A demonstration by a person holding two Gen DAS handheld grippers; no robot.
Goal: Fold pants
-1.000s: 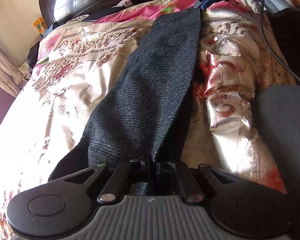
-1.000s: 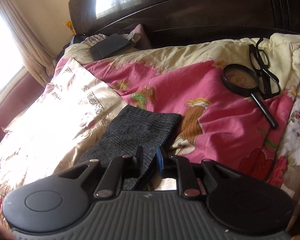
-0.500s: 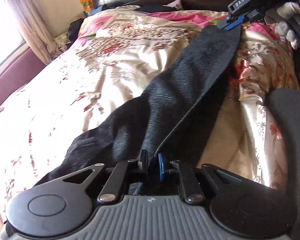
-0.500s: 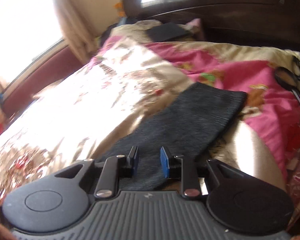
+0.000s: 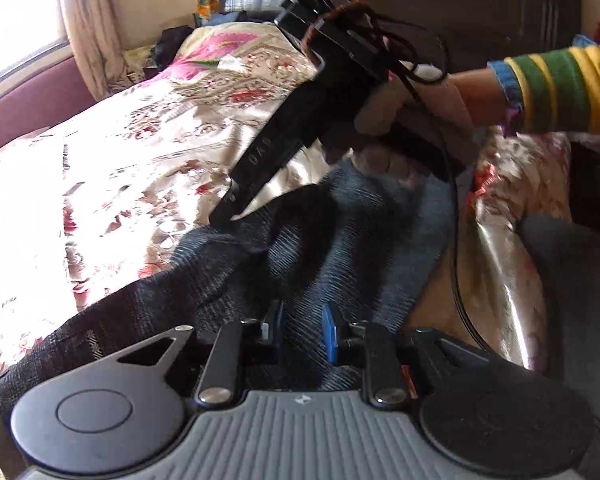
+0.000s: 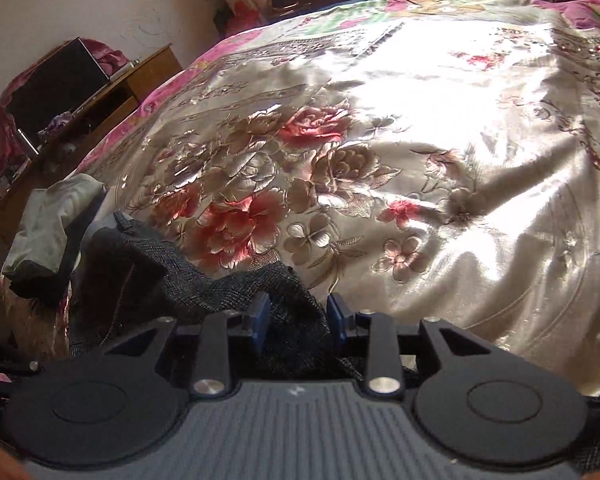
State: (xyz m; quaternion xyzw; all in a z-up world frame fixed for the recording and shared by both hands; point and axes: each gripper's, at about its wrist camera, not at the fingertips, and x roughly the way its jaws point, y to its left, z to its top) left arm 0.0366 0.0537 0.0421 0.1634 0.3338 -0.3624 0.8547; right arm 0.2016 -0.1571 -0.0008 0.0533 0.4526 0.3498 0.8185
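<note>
The dark grey pants (image 5: 324,248) lie crumpled and doubled over on the floral satin bedspread (image 5: 132,152). My left gripper (image 5: 302,330) is open, its blue pads apart over the cloth and not clamping it. My right gripper (image 6: 296,318) is open too, with a fold of the pants (image 6: 236,284) lying between its pads. In the left wrist view the right gripper (image 5: 226,218) points down with its tips on the far edge of the pants, held by a hand in a striped sleeve (image 5: 560,88).
A dark headboard (image 5: 460,8) stands behind the bed. A curtain (image 5: 88,28) and window are at the left. A wooden bedside table (image 6: 100,100) and a pile of clothes (image 6: 48,232) sit beyond the bed edge. A black cable (image 5: 454,240) hangs from the right gripper.
Both grippers have opened and let go of the pants. The right gripper swung from the far end toward the left one, bringing the leg end over so the pants are doubled.
</note>
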